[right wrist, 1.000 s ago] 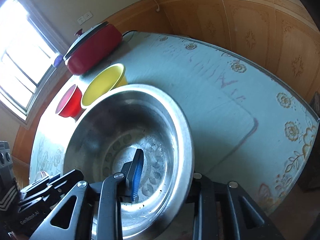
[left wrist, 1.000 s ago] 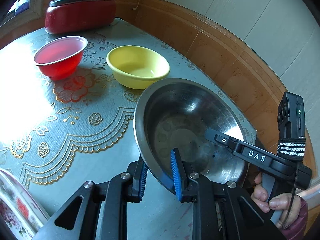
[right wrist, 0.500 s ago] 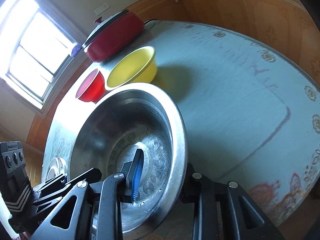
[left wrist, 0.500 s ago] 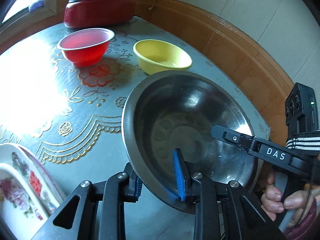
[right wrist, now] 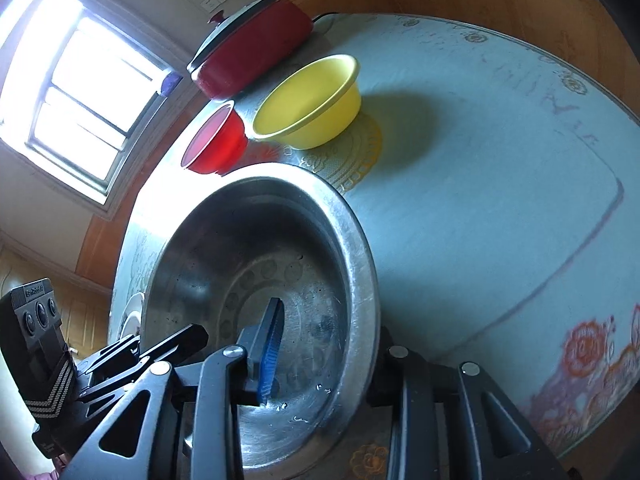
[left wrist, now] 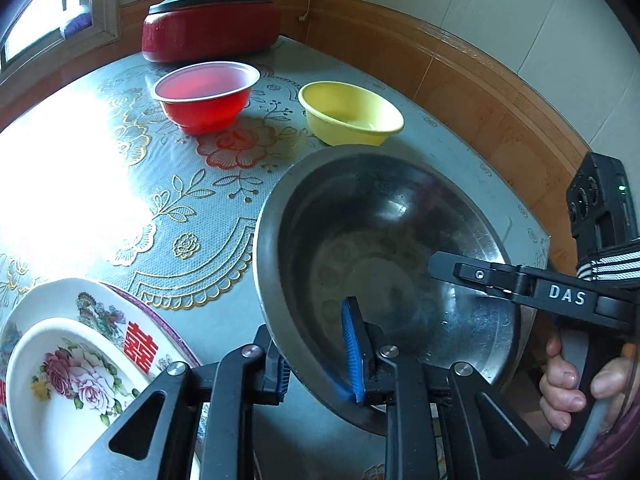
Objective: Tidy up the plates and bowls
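A large steel basin (left wrist: 380, 240) is low over the flowered table (left wrist: 224, 240). My left gripper (left wrist: 314, 356) is shut on its near rim, one blue pad inside and one outside. My right gripper (right wrist: 328, 332) straddles the opposite rim of the basin (right wrist: 240, 264). Its jaws are opening, and a strip of wet metal shows between the inner blue pad and the wall. The outer finger is hidden behind the rim. Beyond the basin stand a red bowl (left wrist: 206, 96) and a yellow bowl (left wrist: 352, 114), both empty. Two floral oval plates (left wrist: 60, 360) lie nested at the near left.
A red lidded pot (left wrist: 212, 28) stands at the far edge, below a window. Wood wall panelling (left wrist: 460, 76) runs close along the table's right side. A hand (left wrist: 568, 384) grips the right gripper's handle. Strong sun glare covers the table's left part.
Both grippers have carried the basin across the table toward the floral plates, which have come into the left wrist view. The red and yellow bowls now look farther off.
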Demonstrator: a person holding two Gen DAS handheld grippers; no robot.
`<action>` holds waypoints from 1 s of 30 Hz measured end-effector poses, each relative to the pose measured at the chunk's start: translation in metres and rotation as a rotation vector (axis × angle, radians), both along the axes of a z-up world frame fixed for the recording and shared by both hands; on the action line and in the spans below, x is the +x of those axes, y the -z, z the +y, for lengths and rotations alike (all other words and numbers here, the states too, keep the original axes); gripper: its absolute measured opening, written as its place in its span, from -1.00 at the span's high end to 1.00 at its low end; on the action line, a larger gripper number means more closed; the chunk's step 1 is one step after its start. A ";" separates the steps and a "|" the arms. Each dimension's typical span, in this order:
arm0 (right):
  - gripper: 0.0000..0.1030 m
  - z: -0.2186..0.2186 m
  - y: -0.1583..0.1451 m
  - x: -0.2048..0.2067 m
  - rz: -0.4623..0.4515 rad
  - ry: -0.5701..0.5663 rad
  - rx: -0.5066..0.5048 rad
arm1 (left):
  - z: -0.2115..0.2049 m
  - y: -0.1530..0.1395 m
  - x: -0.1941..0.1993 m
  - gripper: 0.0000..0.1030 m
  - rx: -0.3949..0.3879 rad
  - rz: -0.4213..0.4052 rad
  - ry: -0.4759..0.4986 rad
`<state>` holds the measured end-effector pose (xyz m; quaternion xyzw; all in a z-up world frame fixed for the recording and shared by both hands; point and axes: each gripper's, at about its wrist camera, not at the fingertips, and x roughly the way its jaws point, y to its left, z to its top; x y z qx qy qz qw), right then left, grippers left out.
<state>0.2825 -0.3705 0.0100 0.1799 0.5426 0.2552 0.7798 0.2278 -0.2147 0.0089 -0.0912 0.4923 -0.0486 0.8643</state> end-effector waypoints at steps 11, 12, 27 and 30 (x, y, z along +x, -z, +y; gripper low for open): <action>0.19 -0.016 -0.024 -0.025 -0.092 0.155 -0.144 | 0.000 0.000 0.002 0.12 -0.016 -0.032 0.055; 0.18 -0.017 -0.028 -0.028 -0.111 0.172 -0.171 | -0.001 0.001 0.002 0.12 -0.015 -0.034 0.063; -0.34 0.003 -0.070 -0.088 -0.394 0.295 -0.514 | 0.031 -0.025 -0.022 0.02 -0.030 -0.144 0.029; -0.34 0.006 -0.073 -0.099 -0.414 0.311 -0.564 | 0.038 -0.030 -0.028 -0.03 -0.031 -0.160 0.017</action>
